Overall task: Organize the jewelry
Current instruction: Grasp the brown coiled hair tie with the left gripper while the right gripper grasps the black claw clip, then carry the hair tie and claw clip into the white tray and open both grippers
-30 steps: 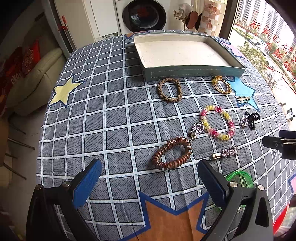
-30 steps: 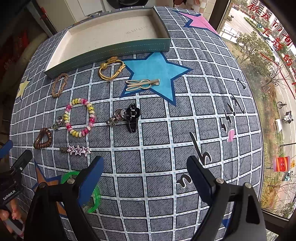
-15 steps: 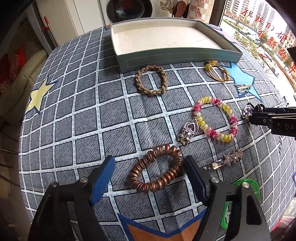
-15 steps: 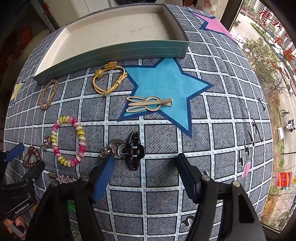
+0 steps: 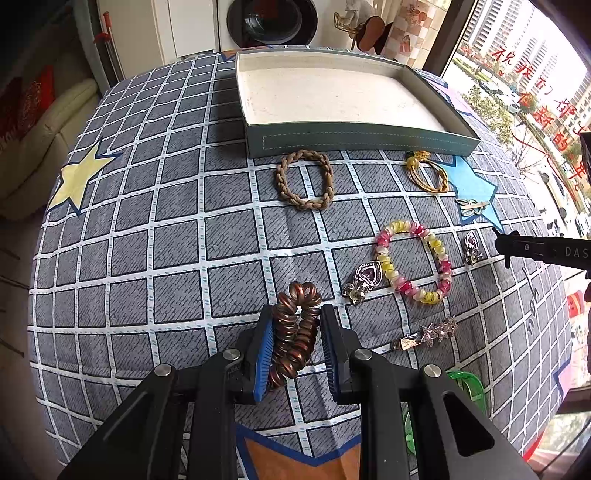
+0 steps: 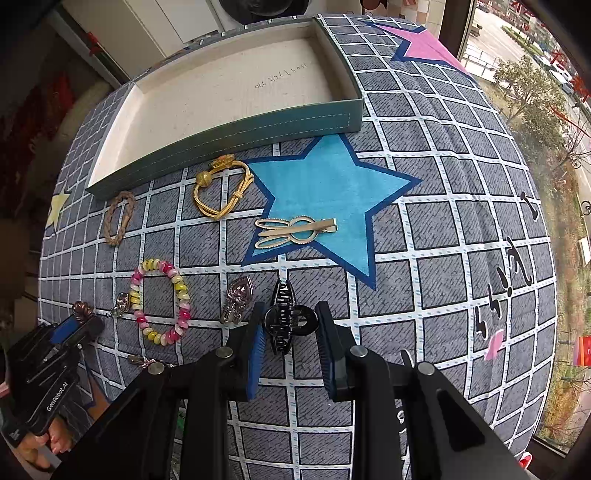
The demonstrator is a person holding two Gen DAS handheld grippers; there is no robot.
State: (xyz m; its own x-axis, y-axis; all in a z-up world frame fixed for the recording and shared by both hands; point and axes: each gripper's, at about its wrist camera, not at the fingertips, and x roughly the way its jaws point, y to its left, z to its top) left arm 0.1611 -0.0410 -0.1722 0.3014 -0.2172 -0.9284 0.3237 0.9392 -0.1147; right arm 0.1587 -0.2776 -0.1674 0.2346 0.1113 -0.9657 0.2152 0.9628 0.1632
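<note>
Closing on the copper spiral hair tie [image 5: 295, 332], the left gripper [image 5: 297, 332] squeezes it into a narrow loop whose long axis runs away from the camera. Jaws of the right gripper [image 6: 290, 325] are closing around the black claw clip [image 6: 288, 321], lying across them. Empty tray [image 5: 354, 138] sits beyond, open cloth between

daylit window [image 5: 524, 96] on the right, washing machine [image 5: 273, 20] behind, cream sofa [image 5: 33, 136] left.
</note>
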